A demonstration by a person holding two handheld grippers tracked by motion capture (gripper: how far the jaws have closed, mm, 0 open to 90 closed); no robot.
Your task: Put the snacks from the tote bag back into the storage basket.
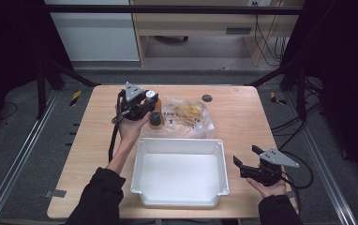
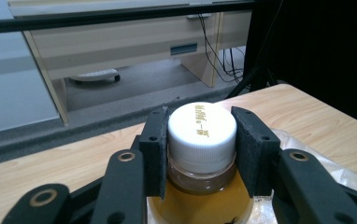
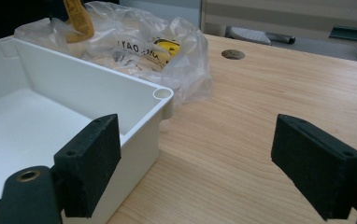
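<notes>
My left gripper [image 2: 202,154] is shut on the white cap of a small bottle [image 2: 201,130] of amber liquid, one black pad on each side of the cap. From above, that gripper [image 1: 150,105] holds the bottle [image 1: 152,95] over the far left part of the table, beside a crumpled clear plastic bag [image 1: 186,117]. My right gripper [image 1: 247,164] rests in a hand near the front right, open, with nothing between its pads [image 3: 90,163]. It sits just right of the white tray [image 1: 179,140].
The white tray [image 3: 120,88] is empty and stands at the front middle of the wooden table [image 1: 242,117]. The plastic bag [image 3: 158,51] with yellow contents lies just behind it. A round dark grommet [image 1: 207,98] is set in the table beyond the bag.
</notes>
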